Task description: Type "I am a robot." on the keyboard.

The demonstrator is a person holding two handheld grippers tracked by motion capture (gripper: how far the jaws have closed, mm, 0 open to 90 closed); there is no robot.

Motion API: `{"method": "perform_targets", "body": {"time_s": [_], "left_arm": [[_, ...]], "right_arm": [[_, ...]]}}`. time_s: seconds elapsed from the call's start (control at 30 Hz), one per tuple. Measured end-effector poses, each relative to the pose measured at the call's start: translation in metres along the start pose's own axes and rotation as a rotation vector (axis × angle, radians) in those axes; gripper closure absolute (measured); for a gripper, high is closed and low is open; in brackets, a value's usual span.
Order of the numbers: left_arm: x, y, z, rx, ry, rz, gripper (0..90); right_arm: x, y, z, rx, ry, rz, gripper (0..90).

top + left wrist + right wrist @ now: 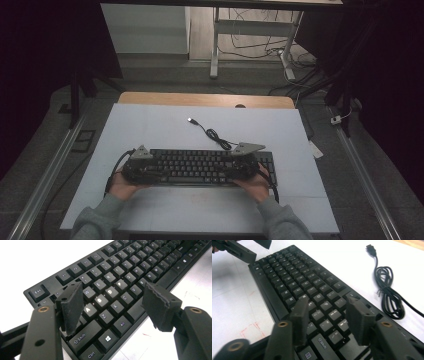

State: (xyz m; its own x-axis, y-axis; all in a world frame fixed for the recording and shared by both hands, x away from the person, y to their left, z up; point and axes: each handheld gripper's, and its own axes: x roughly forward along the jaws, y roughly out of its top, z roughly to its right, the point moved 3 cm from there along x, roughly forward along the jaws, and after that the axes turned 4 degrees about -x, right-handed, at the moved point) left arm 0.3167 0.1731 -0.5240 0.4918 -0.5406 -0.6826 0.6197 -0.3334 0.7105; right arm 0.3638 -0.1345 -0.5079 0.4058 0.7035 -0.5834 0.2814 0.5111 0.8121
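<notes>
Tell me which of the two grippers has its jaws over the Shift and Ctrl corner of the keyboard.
The left gripper: its jaws stand open over that corner of the keyboard, above the letter keys A, S and D, not the keys around P.

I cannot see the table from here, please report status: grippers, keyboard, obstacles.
Left hand-held gripper open over the keyboard left end. Right hand-held gripper open over its right end. Coiled cable lies behind, clear.
</notes>
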Motion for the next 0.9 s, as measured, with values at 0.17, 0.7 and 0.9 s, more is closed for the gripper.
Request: {"method": "perform_targets", "body": {"time_s": [0.17,0.7,0.9], "left_arm": [[0.001,0.000,0.001,0.001,0.001,-0.002,33.5],[0.001,-0.001,0.001,0.005,0.000,-0.006,33.3],[0.002,-0.001,0.001,0.006,-0.001,-0.009,33.3]], "right_arm": [[0.008,0.005,-0.001,-0.014,0.024,-0.010,68.7],[0.043,0.019,0.001,-0.023,0.052,-0.056,90.0],[0.055,0.017,0.001,-0.025,0.055,-0.089,90.0]]}}
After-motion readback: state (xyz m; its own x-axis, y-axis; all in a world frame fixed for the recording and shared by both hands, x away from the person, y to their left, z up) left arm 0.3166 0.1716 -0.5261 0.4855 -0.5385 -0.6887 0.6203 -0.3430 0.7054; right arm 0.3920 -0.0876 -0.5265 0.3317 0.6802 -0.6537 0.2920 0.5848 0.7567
